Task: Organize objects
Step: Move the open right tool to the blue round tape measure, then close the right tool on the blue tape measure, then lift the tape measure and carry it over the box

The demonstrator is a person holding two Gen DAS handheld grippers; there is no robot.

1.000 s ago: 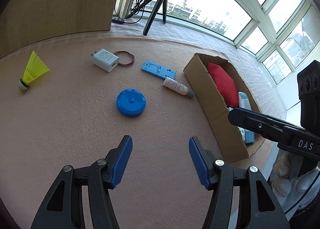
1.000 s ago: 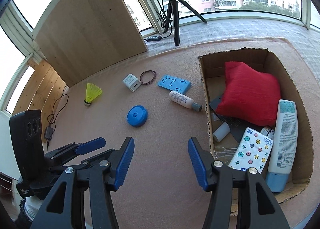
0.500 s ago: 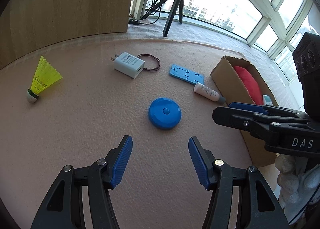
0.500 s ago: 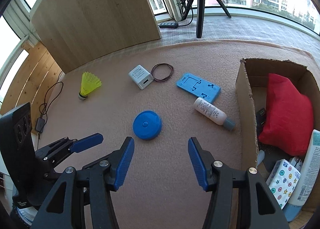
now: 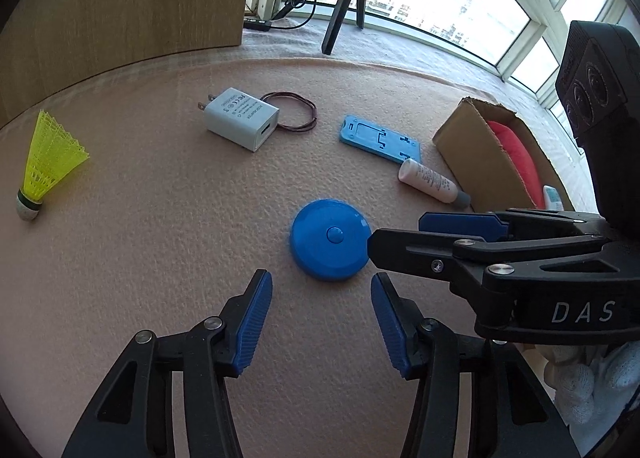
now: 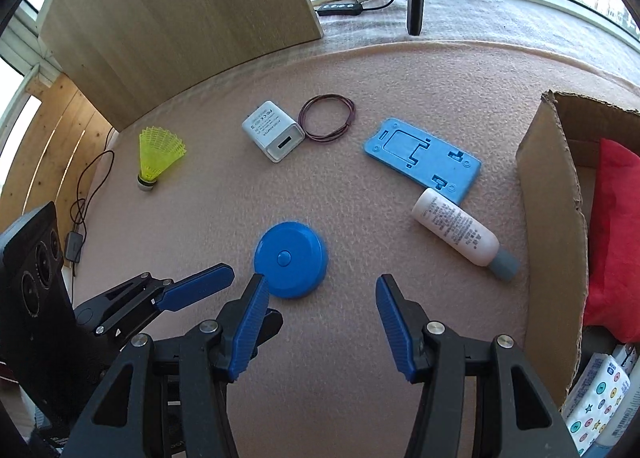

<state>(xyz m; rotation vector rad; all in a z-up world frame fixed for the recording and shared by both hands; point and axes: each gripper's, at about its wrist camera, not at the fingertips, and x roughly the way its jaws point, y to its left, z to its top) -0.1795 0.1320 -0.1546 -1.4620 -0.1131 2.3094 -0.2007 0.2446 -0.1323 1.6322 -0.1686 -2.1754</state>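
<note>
From my left wrist view, my left tongs [image 5: 322, 318] hang spread wide over the pink surface [image 5: 140, 258] with nothing between the pads. Just beyond their tips lies the blue round case [image 5: 329, 244], flat, button up; being a disc, it has no long axis to speak of. My right tongs [image 5: 400, 234] reach in from the right, their tips almost at the disc's right edge. Still loose on the surface are the yellow shuttlecock [image 5: 46, 162] far left, lying with its cork toward me and its skirt pointing away; the white charger [image 5: 241, 123], prongs to the far left; the wire loop [image 5: 294, 117] touching it; the blue plate [image 5: 380, 139]; and the small white bottle [image 5: 432, 186], whose long axis runs left to right with the grey cap toward the cardboard box [image 5: 476, 162].

From my right wrist view, my right tongs [image 6: 320, 318] are also wide apart and empty, the disc [image 6: 291, 259] just past the left pad. The bottle [image 6: 456, 232] lies diagonally, cap at the near right, close to the box wall [image 6: 550, 210]. The box already holds a red cushion [image 6: 616, 234] and a patterned packet [image 6: 596, 394]. So I judge the sorting part done: several things are boxed, six remain out, and the disc looks like the next pick.
</note>
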